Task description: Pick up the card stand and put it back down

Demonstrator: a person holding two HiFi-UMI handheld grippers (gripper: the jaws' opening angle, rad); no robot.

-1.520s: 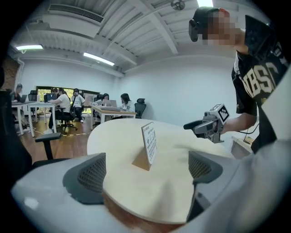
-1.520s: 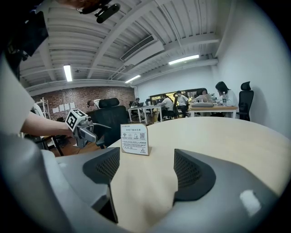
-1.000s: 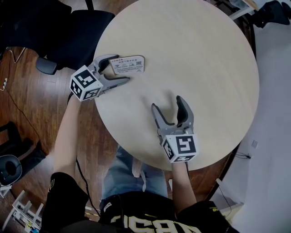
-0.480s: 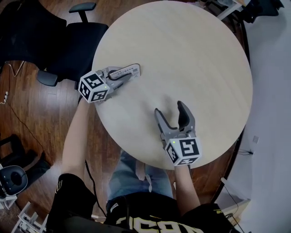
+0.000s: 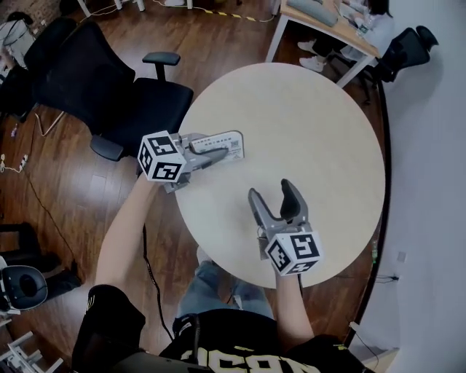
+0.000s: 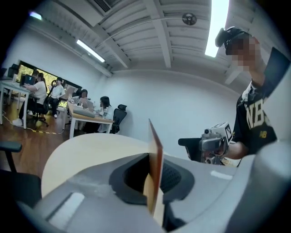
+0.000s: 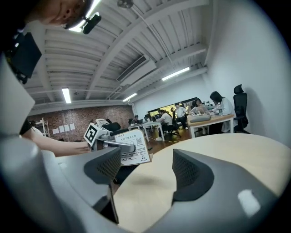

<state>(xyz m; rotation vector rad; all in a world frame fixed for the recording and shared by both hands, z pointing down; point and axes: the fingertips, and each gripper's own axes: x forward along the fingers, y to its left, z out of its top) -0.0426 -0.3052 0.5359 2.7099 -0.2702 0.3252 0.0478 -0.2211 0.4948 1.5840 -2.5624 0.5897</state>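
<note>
- The left hand-held gripper (image 5: 218,151) has its jaws closed tight on the card stand (image 5: 223,143), with one pad pressed on each face of the thin panel
- In the left gripper view the card stand (image 6: 155,164) shows edge-on, upright between the two dark pads, and its top edge rises above them
- The card stand is at the left edge of the round, pale wooden worktop (image 5: 320,124)
- Its white printed face shows in both the head view and the right gripper view
- From the right gripper view the card stand (image 7: 132,146) looks raised clear of the worktop surface, with one jaw of the left hand-held gripper lying across its printed face
- The right hand-held gripper (image 5: 271,191) is over the near edge of the worktop, its jaws pointing toward the far edge
- Its jaws stand part open and hold nothing; only bare worktop shows between the pads (image 7: 191,175)
- Whether the right hand-held gripper rests on the worktop or hangs just above it, I cannot tell
- The two hand-held grippers are well apart, the left at the left edge and the right at the near edge
- A black office chair (image 5: 138,95) stands on the wooden floor (image 5: 65,189) just beside the left edge of the worktop
- Beyond the far edge of the worktop stands a desk (image 5: 328,22) with a person seated at it
</note>
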